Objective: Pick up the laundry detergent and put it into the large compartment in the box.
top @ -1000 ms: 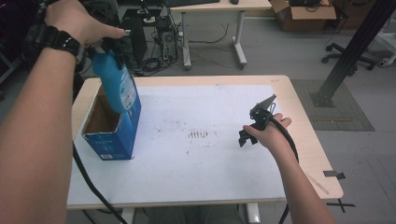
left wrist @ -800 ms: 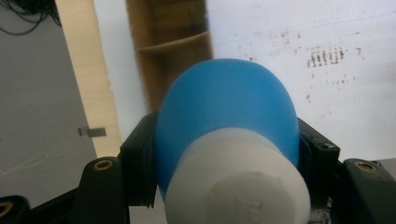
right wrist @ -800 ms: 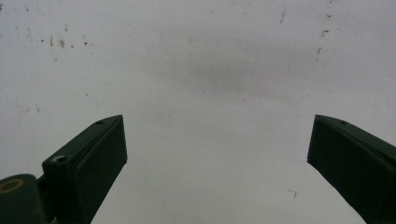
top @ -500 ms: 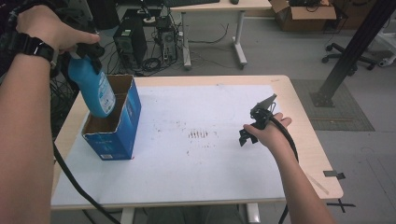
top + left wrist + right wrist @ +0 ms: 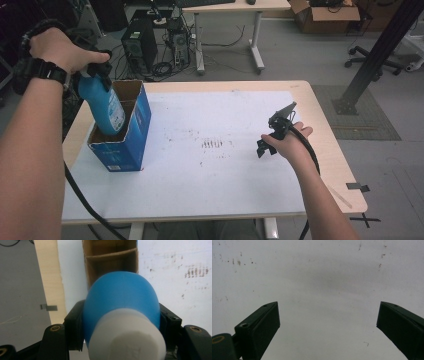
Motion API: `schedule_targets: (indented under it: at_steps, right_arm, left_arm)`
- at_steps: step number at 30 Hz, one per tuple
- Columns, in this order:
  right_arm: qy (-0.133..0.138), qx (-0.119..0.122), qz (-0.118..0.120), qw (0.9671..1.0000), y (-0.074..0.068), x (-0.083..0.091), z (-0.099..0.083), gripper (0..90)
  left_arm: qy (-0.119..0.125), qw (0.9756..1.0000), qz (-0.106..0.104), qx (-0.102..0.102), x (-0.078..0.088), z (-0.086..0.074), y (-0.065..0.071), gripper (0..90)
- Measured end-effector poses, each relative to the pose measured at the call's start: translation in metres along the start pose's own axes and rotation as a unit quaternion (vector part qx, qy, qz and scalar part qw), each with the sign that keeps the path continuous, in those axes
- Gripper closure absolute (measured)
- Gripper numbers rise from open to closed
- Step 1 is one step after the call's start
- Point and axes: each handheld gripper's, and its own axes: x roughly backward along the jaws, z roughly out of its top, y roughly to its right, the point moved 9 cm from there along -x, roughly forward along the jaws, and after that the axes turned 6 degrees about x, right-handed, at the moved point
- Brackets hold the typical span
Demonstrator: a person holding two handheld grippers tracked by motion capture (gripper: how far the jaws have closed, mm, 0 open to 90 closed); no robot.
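Presently, a blue plastic bottle with a white cap (image 5: 106, 106) is held by the left claw (image 5: 95, 70) over an open blue cardboard box with brown inner walls (image 5: 125, 135), which stands at the left side of the light wooden table covered by a white, stained sheet (image 5: 215, 175). The bottle is tilted, and its lower end is seen sunk into the box opening. In the left gripper view, the bottle (image 5: 121, 307) is clamped between the two black jaws just under the white cap, with the divided box interior (image 5: 111, 260) visible beyond it. The right claw (image 5: 272, 135) is held in a hand above the right part of the sheet, well apart from the box. In the right gripper view, its jaws are spread wide with nothing between them, over the bare, speckled sheet (image 5: 324, 277).
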Motion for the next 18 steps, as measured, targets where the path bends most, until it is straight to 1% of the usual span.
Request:
schedule_targets:
  at_steps: [6,10,11,13,14,17,18]
  right_arm:
    - [-0.002,0.000,-0.002,1.0000,0.001,-0.001,-0.001,4.8]
    - [-0.002,0.000,-0.001,1.0000,0.000,-0.002,-0.002,4.8]
    - [-0.002,0.000,-0.001,1.0000,0.000,-0.003,-0.002,4.8]
    - [-0.005,0.000,-0.002,1.0000,0.000,-0.004,-0.002,4.8]
    - [-0.005,0.001,-0.002,1.0000,0.000,-0.005,-0.003,4.8]
    - [-0.007,0.001,-0.002,1.0000,0.000,-0.007,-0.003,4.9]
    - [-0.006,0.000,-0.002,1.0000,0.000,-0.007,-0.002,4.9]
  left_arm:
    - [-0.012,0.9999,-0.010,0.001,-0.026,-0.002,0.001,37.5]
    - [-0.023,0.9997,-0.007,0.001,-0.043,-0.004,0.001,37.6]
    - [-0.021,0.9998,-0.007,0.001,-0.046,-0.004,0.001,37.5]
    - [-0.026,0.9997,-0.005,0.000,-0.053,-0.005,0.000,37.6]
    - [-0.024,0.9997,-0.005,0.001,-0.056,-0.004,0.000,37.5]
    - [-0.029,0.9996,-0.006,0.002,-0.065,-0.006,-0.002,37.5]
    - [-0.033,0.9994,-0.007,0.000,-0.068,-0.007,-0.002,37.6]
